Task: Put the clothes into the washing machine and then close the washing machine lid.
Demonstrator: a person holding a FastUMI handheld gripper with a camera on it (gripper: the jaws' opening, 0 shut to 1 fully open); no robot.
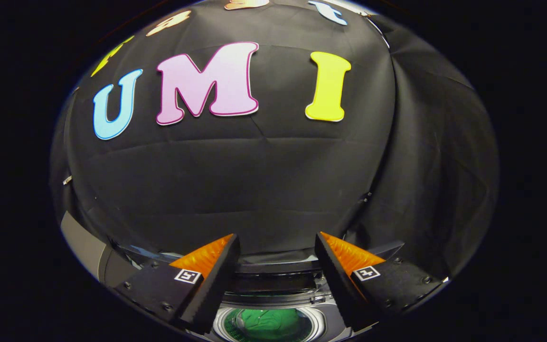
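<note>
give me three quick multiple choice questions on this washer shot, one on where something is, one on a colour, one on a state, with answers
1. Where is the crumpled cloth garment?
A. inside the round washing machine drum, seen between the fingers
B. draped over a finger
C. hanging on the booth wall

2. What colour is that garment?
A. red
B. green
C. white

3. How does the gripper stand?
A. shut on the garment
B. shut on the lid
C. open, fingers wide apart, holding nothing

Answers:
1. A, since the cloth lies within the drum's pale ring below the fingers.
2. B, since the fabric in the drum shows plainly green.
3. C, since a broad gap parts the two fingers and nothing sits in it.
</note>
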